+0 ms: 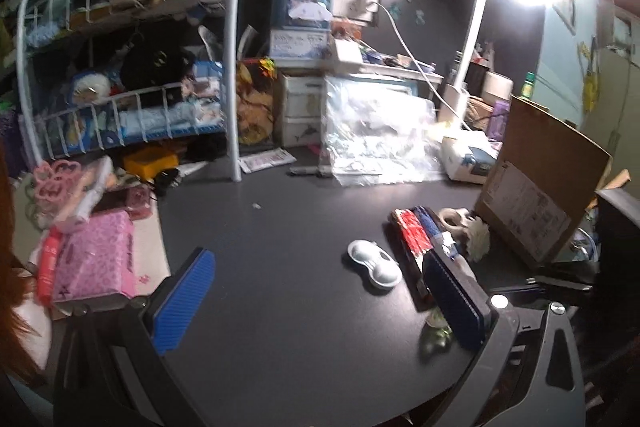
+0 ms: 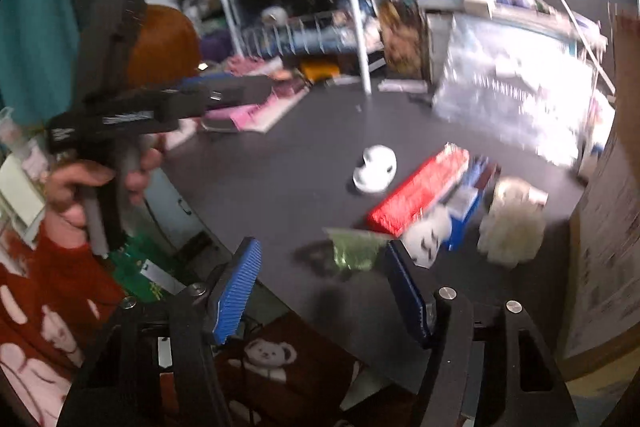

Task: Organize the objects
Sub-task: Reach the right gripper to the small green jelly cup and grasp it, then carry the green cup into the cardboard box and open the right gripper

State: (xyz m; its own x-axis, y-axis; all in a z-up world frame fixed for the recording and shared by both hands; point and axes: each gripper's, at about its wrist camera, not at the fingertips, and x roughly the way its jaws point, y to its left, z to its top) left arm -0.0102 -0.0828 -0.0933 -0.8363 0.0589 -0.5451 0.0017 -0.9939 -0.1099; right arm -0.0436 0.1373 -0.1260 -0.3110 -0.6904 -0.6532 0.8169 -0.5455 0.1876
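Both the left gripper [image 1: 316, 301] and right gripper [image 2: 320, 287] hover released, jaws apart and empty. On the dark counter [image 1: 280, 227] lie one white case [image 1: 374, 266], one red packet [image 1: 412, 237], one green packet [image 2: 356, 247] and one fluffy toy [image 2: 510, 223], clustered at right.

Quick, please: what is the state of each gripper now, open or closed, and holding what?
Left gripper: open, holding nothing, above the dark desk.
Right gripper: open, holding nothing.

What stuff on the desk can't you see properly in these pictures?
- Green packet: left wrist view, mostly hidden behind the left hand-held gripper finger.
- Cardboard box: right wrist view, cut off by the edge, label blurred.
- Fluffy cream thing: right wrist view, too motion-blurred to identify.
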